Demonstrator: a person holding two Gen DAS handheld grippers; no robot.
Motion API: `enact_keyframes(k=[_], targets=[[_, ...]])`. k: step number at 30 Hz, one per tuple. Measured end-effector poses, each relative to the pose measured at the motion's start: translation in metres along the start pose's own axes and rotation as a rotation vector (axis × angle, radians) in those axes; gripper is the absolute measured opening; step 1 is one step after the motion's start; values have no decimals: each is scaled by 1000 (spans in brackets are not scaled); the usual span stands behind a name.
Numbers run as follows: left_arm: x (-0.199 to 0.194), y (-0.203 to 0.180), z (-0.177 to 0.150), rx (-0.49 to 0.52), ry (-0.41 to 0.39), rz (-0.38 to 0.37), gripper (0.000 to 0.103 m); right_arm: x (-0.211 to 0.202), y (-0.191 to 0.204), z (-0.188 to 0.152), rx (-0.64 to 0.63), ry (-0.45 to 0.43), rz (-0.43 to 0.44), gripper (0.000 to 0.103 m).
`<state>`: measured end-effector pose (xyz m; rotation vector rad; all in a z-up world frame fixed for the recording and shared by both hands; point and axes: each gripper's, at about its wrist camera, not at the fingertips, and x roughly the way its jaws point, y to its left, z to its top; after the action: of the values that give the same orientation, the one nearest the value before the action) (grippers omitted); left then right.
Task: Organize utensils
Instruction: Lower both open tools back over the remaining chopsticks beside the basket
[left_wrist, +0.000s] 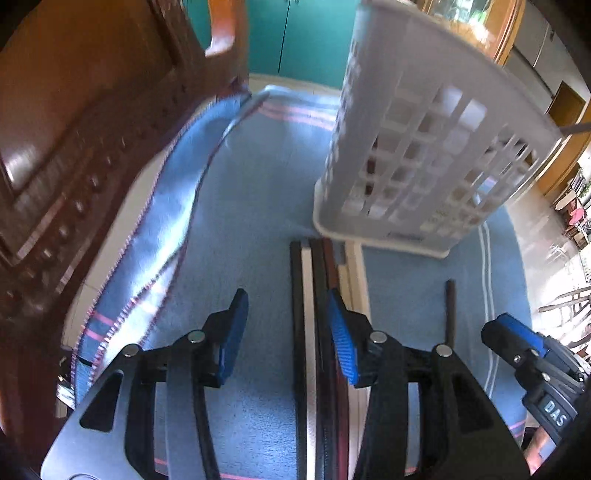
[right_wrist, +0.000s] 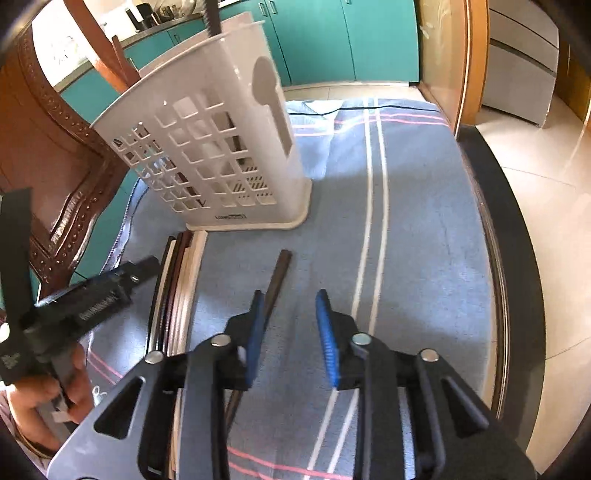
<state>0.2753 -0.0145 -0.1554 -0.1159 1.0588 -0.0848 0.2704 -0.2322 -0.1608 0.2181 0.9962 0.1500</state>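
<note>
Several chopsticks lie side by side as a bundle (left_wrist: 314, 295) (right_wrist: 177, 288) on the blue towel (left_wrist: 251, 221) (right_wrist: 424, 240). My left gripper (left_wrist: 288, 332) (right_wrist: 122, 277) is open above them. The bundle runs between its blue pads, close to the right pad (left_wrist: 341, 339), and no grip shows. A single dark chopstick (left_wrist: 450, 314) (right_wrist: 280, 273) lies to the right of the bundle. My right gripper (right_wrist: 291, 332) (left_wrist: 517, 347) is open over it, with the stick passing under its left finger (right_wrist: 256, 332). A white slotted utensil holder (left_wrist: 424, 147) (right_wrist: 207, 147) stands behind, with a dark stick (right_wrist: 212, 18) poking out of its top.
A carved wooden chair (left_wrist: 55, 166) (right_wrist: 55, 147) crowds the left side. The table's dark rim (right_wrist: 509, 295) curves along the right, with tiled floor beyond. Teal cabinets (right_wrist: 332, 37) stand at the back. A hand (right_wrist: 44, 398) holds the left gripper.
</note>
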Motion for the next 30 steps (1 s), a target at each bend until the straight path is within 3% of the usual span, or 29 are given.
enact_keyframes(k=[2, 8, 11, 13, 18, 21, 30], targets=[[10, 0, -2, -4, 30, -9, 47, 1, 2, 2, -6, 4, -10, 38], [11, -7, -4, 32, 1, 32, 48, 12, 2, 2, 5, 21, -20, 41], [11, -13, -9, 34, -2, 17, 37, 12, 1, 1, 10, 18, -26, 42], [10, -17, -11, 43, 4, -14, 21, 13, 1, 1, 12, 20, -31, 42], [8, -26, -18, 46, 9, -34, 19, 20, 4, 0, 8, 24, -42, 42], [6, -27, -22, 40, 27, -82, 19, 20, 6, 0, 3, 18, -43, 42], [4, -25, -22, 30, 28, -20, 20, 20, 13, 0, -19, 9, -43, 42]])
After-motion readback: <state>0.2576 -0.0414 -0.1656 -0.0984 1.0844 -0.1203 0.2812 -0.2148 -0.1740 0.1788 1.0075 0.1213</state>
